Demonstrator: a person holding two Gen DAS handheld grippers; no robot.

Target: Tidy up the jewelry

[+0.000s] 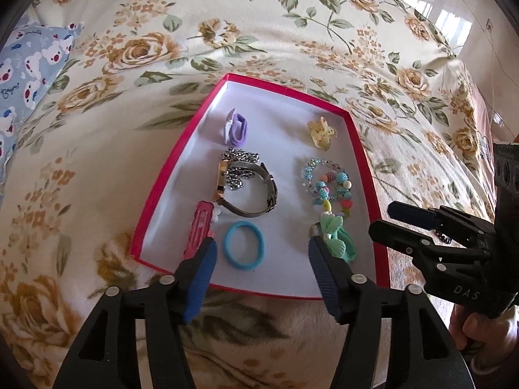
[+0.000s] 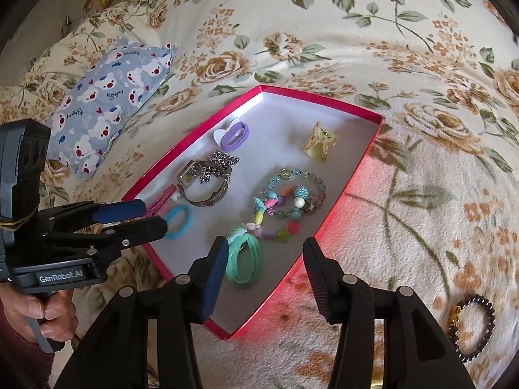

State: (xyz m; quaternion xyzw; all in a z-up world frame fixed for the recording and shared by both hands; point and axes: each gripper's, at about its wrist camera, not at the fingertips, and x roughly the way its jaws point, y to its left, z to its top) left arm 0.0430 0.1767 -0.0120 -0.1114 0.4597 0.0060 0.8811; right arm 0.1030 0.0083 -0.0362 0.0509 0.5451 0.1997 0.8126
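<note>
A cream fleece blanket with tan roses and green leaves (image 2: 373, 48) spreads everywhere beyond the claw. A blue bear-print pillow (image 2: 107, 103) lies far-left of it.

A: Dark beaded bracelet (image 2: 475, 324) on the floral bedspread (image 2: 421, 194): in the left wrist view only a sliver shows behind the right gripper (image 1: 386, 223).

B: Pink hair clip (image 1: 201, 227): near end covered by a blue pad (image 1: 199, 278). Silver chain (image 1: 240, 168) tangled with the watch (image 1: 246, 191), links unreadable.
</note>
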